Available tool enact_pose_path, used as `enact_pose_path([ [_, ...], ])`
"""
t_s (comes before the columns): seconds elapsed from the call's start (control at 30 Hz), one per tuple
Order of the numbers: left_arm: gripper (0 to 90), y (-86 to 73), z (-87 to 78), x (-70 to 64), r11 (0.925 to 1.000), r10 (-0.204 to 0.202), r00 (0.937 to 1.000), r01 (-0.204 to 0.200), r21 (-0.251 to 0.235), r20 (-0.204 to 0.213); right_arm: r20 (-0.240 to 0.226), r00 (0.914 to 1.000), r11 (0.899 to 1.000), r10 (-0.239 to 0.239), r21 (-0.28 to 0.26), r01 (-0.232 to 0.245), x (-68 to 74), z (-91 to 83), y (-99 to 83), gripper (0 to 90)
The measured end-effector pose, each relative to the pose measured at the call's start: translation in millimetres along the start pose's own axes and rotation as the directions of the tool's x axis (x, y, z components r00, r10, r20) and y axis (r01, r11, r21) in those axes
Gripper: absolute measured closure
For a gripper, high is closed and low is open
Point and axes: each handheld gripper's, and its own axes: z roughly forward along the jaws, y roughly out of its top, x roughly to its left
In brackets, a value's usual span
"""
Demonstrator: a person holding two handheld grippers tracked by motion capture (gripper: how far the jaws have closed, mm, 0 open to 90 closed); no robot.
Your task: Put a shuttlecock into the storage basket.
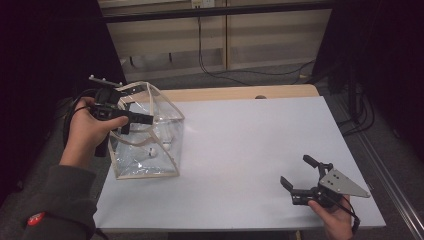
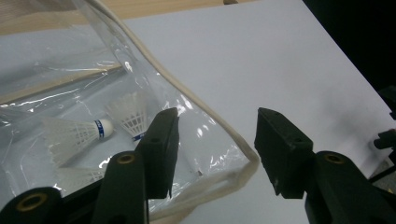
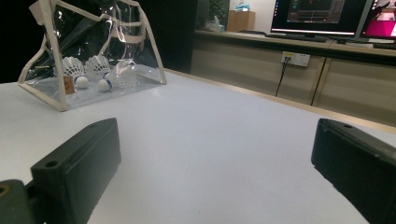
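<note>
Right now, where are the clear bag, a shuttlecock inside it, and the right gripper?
clear bag (image 1: 170, 107): high view, cream-trimmed upper edge on its right side.
shuttlecock (image 2: 70, 135): left gripper view, white feather skirt, seen through the plastic.
right gripper (image 1: 299, 173): high view, midway between its open fingertips.

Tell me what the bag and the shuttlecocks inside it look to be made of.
Bag: clear glossy plastic, likely vinyl, judging by its glints and creases; cream trim looks like fabric. Shuttlecocks: white meshed skirts, probably nylon, with smooth white heads of unclear material.
</note>
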Motion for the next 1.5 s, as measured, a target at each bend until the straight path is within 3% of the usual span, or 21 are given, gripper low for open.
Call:
enact_pose_path([
  [0.17,40.6,-2.9,-1.3,-2.9,1.0,0.005,0.9993,-0.005,-0.003,0.036,-0.002,1.0,1.0,-0.001,-0.002,0.001,0.0,-0.1,0.2,1.6],
  [0.43,32.9,-7.4,-0.7,-6.4,0.9998,0.02,0.998,-0.02,0.001,0.06,-0.002,1.0,1.0,0.0,0.001,0.0,1.1,0.2,0.2,1.6],
  [0.97,18.1,-14.6,1.4,-16.1,0.9975,0.069,0.9873,-0.07,0.002,0.143,-0.003,1.0,1.0,-0.002,0.002,0.002,1.0,0.2,-0.2,1.6],
  [1.3,16.8,-19.6,-6.3,-15.7,0.9969,0.079,0.9849,-0.078,-0.01,0.154,-0.002,1.0,1.0,-0.005,0.0,0.005,1.7,0.0,0.6,1.6],
  [1.5,16.3,-15.5,-13.7,-22.8,0.9955,0.095,0.9814,-0.094,-0.016,0.167,-0.001,1.0,1.0,-0.007,0.002,0.007,2.5,0.3,0.7,1.6],
])
